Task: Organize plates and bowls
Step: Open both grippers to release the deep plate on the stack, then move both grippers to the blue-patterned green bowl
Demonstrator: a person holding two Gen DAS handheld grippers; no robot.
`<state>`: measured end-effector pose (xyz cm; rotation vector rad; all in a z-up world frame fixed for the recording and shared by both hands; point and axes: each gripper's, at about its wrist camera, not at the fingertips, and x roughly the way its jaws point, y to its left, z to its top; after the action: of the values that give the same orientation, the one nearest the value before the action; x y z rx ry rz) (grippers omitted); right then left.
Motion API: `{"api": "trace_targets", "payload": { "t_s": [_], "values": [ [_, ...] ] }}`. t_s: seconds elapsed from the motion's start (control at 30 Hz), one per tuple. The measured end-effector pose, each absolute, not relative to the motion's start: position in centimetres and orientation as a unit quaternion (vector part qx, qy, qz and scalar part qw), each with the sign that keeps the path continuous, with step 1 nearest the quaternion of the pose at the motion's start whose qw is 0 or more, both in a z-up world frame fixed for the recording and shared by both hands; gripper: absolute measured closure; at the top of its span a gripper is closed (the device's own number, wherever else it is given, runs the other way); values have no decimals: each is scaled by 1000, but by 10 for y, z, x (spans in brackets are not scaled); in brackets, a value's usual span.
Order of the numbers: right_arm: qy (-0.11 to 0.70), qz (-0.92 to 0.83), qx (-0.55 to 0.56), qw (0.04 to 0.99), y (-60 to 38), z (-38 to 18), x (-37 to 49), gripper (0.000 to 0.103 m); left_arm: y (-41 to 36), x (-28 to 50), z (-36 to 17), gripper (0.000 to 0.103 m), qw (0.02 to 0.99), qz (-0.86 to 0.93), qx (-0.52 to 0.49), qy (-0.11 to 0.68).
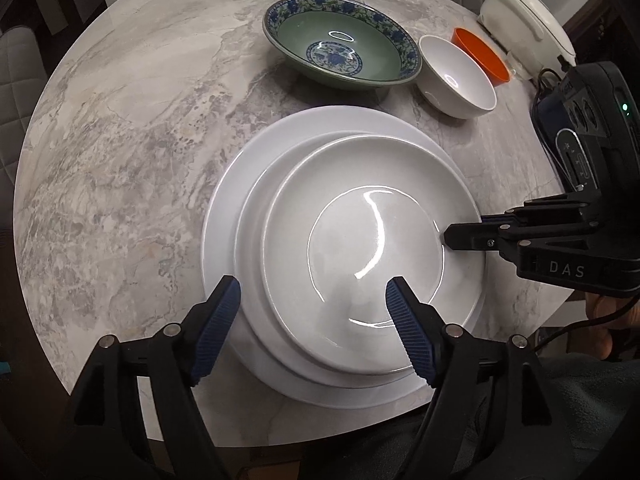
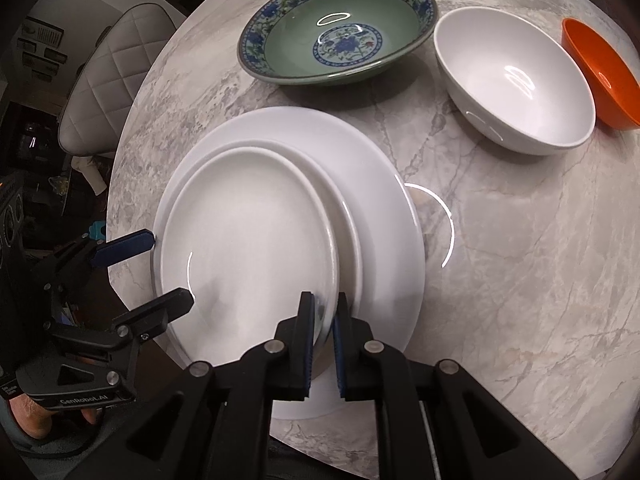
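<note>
Stacked plates (image 1: pixel 372 240) on marble table (image 1: pixel 120 140)

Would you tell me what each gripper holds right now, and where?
The right gripper pinches the smallest white plate by its near rim; the left gripper is open, holding nothing.

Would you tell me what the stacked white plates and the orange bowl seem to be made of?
Stacked white plates: likely glazed ceramic or porcelain, given the glossy surface and sharp lamp reflections, though melamine is possible. Orange bowl: probably plastic, given its saturated uniform colour and softer sheen.
</note>
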<state>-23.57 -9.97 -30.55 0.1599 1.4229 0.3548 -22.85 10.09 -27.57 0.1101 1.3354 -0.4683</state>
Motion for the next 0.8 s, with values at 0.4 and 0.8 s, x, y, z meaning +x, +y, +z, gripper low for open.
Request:
{"api": "trace_targets", "payload": {
  "t_s": [0.4,0.8],
  "values": [
    [619,182,99,758,-110,-282,-237,40,136,-177,-237,2,774,-216,-64,592],
    [522,196,207,804,-195,-211,-122,52,104,-50,-222,4,774,-205,-64,596]
  ]
}}
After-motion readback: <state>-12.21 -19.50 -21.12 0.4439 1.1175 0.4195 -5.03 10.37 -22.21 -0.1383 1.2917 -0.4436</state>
